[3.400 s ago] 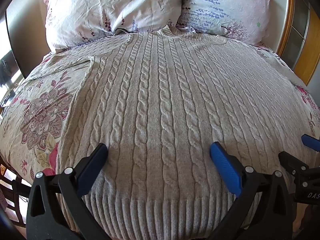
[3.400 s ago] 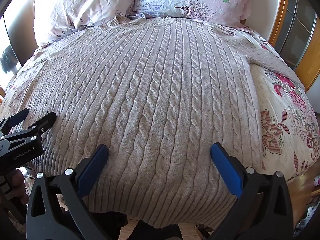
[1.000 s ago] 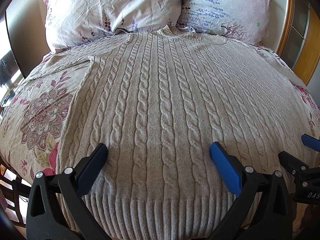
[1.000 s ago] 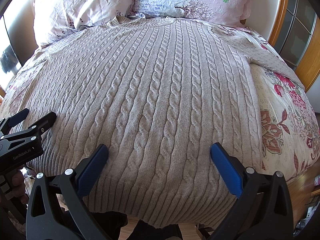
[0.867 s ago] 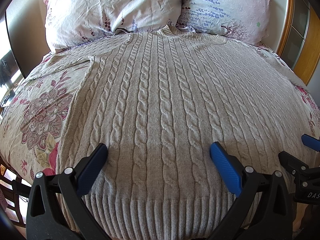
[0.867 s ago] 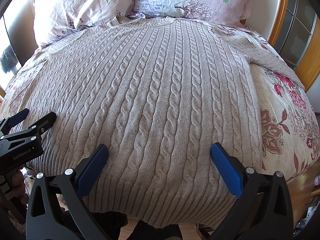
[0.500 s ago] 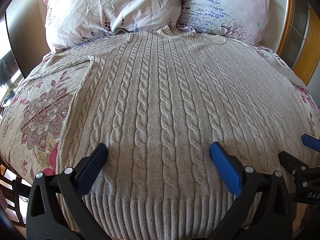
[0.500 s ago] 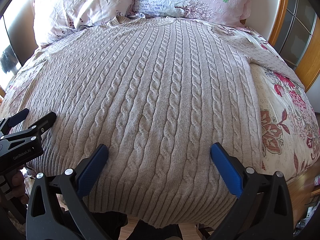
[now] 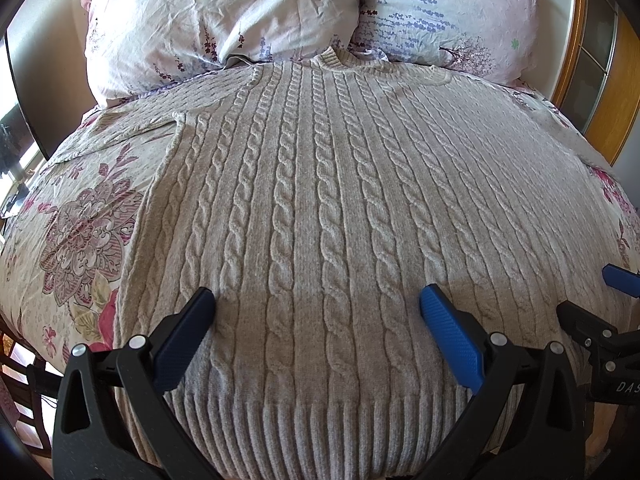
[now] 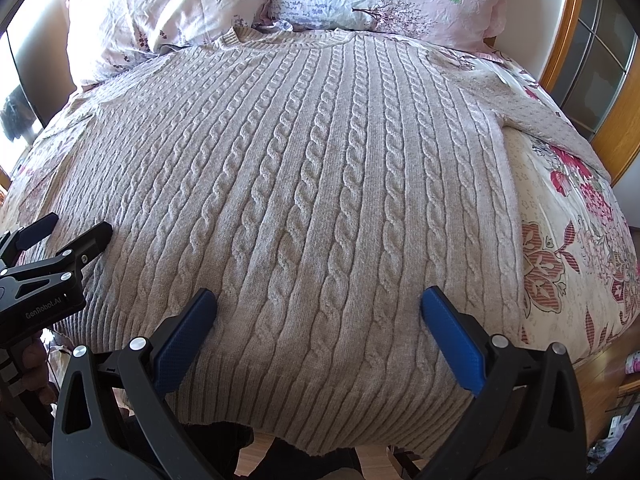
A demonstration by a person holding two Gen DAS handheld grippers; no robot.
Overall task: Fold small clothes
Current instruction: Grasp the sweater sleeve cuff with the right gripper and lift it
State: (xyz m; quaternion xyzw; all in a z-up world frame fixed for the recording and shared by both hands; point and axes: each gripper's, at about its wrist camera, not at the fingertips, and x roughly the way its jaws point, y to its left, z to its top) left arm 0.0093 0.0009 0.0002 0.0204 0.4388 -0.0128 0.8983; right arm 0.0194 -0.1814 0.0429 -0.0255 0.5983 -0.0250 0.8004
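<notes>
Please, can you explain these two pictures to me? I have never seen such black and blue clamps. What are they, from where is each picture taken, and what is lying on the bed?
There is no robot here: a person holds a hand tool with two fingers in each hand. A camera sits on each tool and looks forward, so one picture comes from the left claw and the other from the right claw. Each also appears at the edge of the other's picture. A grey cable-knit sweater lies spread flat on a flowered bedsheet, its collar near two pillows. Both claws are open above the hem and hold nothing.
</notes>
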